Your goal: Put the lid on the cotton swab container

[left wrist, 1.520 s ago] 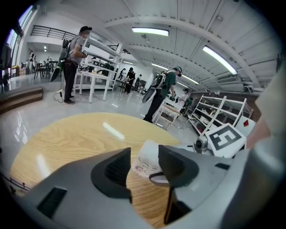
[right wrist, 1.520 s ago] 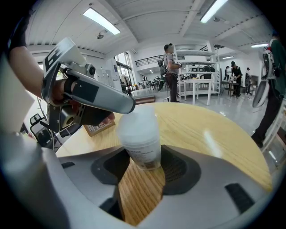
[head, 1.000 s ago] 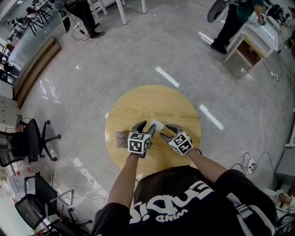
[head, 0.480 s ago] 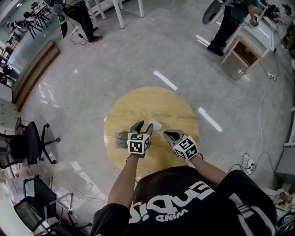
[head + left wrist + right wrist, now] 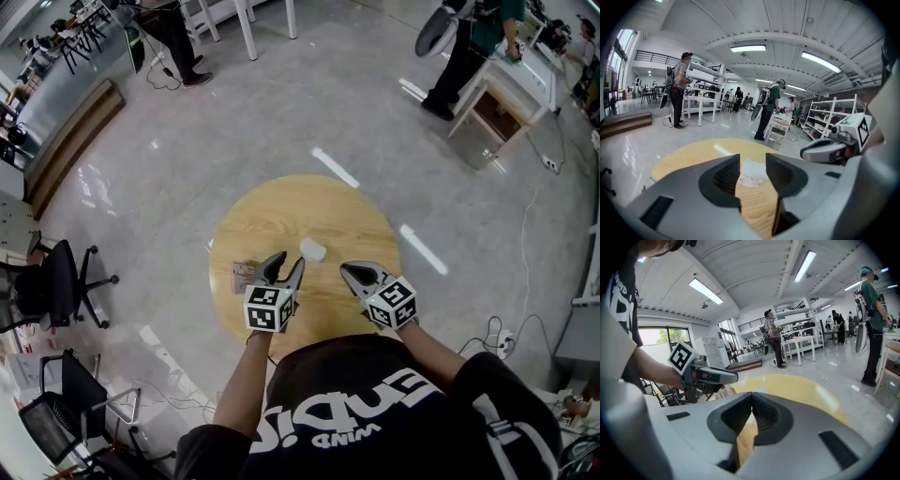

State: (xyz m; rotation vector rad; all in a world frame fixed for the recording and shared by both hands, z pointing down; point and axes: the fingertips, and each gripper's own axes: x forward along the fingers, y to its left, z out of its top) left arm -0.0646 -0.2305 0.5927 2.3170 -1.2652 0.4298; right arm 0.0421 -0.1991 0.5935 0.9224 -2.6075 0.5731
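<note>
A small brown item, too small to identify, lay near the left edge of the round wooden desk. Just beside it the left gripper hung over the near part of the desk, its jaws apart and holding nothing. The white-topped cotton swab container stood near the desk's middle, ahead of those jaws and clear of them. Near the desk's near right edge, the right gripper had its jaws pressed together and empty.

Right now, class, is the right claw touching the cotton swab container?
Apart. The head view shows bare table between the shut right claw and the cotton swab container.
</note>
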